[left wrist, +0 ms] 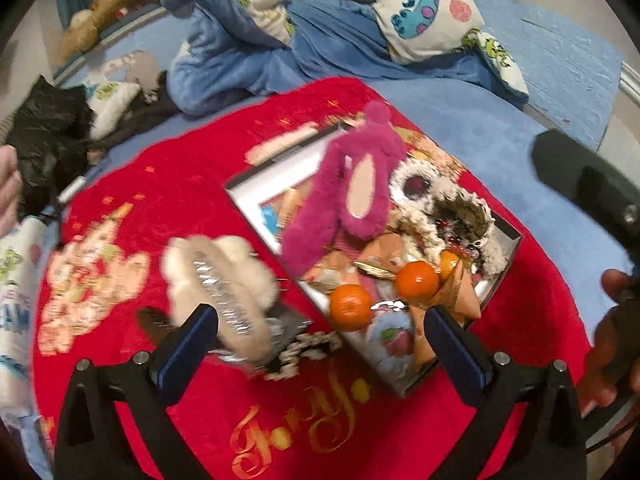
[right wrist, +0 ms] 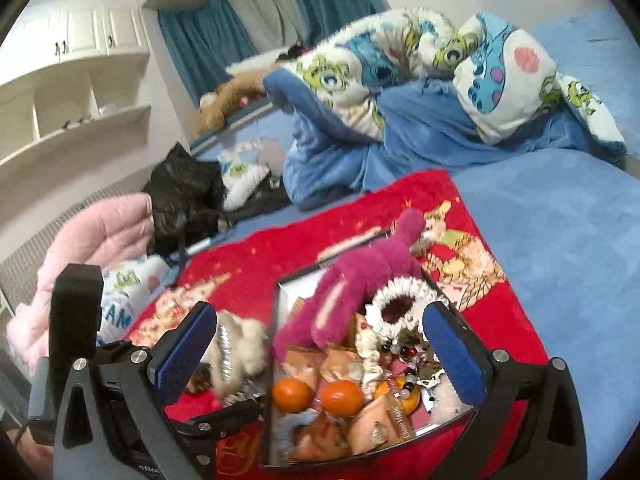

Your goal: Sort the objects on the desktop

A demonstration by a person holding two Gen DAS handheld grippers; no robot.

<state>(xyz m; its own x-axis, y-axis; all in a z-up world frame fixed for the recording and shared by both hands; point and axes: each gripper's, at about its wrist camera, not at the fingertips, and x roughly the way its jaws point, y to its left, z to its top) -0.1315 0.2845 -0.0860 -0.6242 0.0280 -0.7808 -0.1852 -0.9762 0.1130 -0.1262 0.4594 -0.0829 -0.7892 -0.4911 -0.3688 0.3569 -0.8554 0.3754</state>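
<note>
A shallow box point(left wrist: 256, 188) is seen lying on a red blanket point(left wrist: 192, 168), and every other place is given from that box. Inside it, a magenta plush toy point(left wrist: 340, 192) is laid across the far half, a cream frilled scrunchie point(left wrist: 416, 180) is found just to the right of the toy, and two mandarins point(left wrist: 350, 306) point(left wrist: 417, 280) are set side by side at the near end among orange snack packets point(left wrist: 456, 300). Just outside the box's left wall, on the blanket, a fluffy beige hair claw point(left wrist: 224, 280) with silver teeth is seen, with a small beaded chain point(left wrist: 308, 348) lying near it toward the near corner. The left gripper point(left wrist: 320, 340) is held above the near-left corner of the box; its fingers are spread wide and nothing is pinched between them, though the claw is blurred and sits close against the left finger. The right gripper point(right wrist: 316, 344) is held over the near end of the box, its fingers likewise spread apart and empty, with the mandarins point(right wrist: 291, 396) point(right wrist: 342, 398) framed between them. Beyond the box, a rumpled cartoon-print duvet point(right wrist: 400, 64) is piled on the blue bed point(right wrist: 560, 220).
</note>
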